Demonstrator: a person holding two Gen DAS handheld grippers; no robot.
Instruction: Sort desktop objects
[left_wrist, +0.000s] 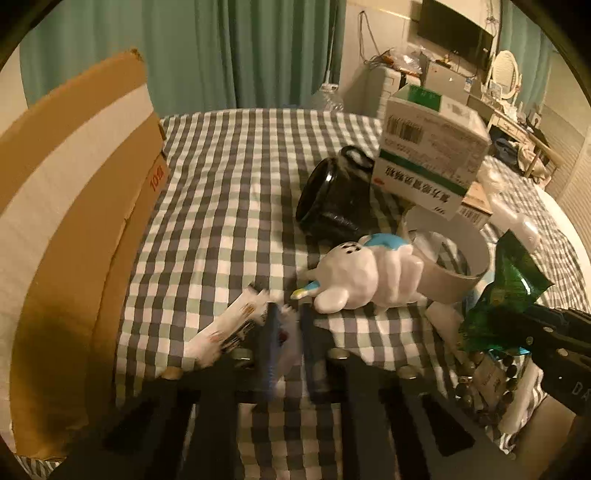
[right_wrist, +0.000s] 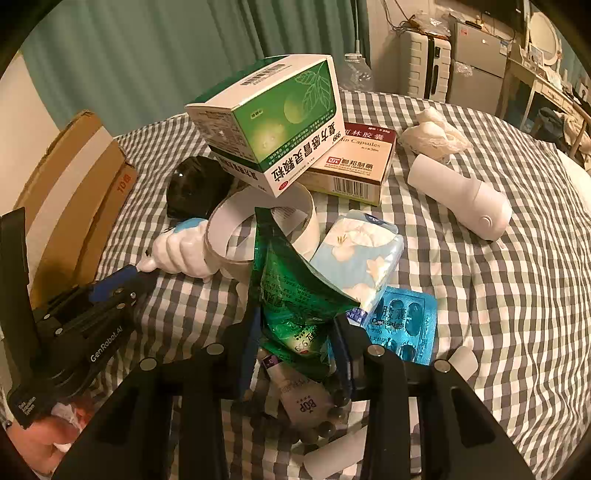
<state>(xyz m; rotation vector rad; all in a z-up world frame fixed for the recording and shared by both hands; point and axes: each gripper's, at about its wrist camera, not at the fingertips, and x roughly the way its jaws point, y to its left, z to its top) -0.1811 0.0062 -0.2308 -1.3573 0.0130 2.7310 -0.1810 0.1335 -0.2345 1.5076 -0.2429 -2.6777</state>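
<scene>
The left gripper (left_wrist: 286, 328) has its 2 blue fingers drawn close together on a thin white sachet (left_wrist: 236, 325) lying on the checked cloth (left_wrist: 229, 184), a low grip that suits something so flat. Motion blur hides the fingertips, so I judge the clamp from how narrow the gap looks. The right gripper (right_wrist: 295, 332) has its jaws pressed against the sides of a green foil packet (right_wrist: 291, 295), which stands upright between them, probably so it comes clear of the heap beneath. That heap holds a blue pill strip (right_wrist: 402, 325), a flowered tissue pack (right_wrist: 362, 258) and a white toy (left_wrist: 354, 277). An open cardboard box (left_wrist: 74, 206) stands at the left edge of the cloth, likely where sorted things go.
</scene>
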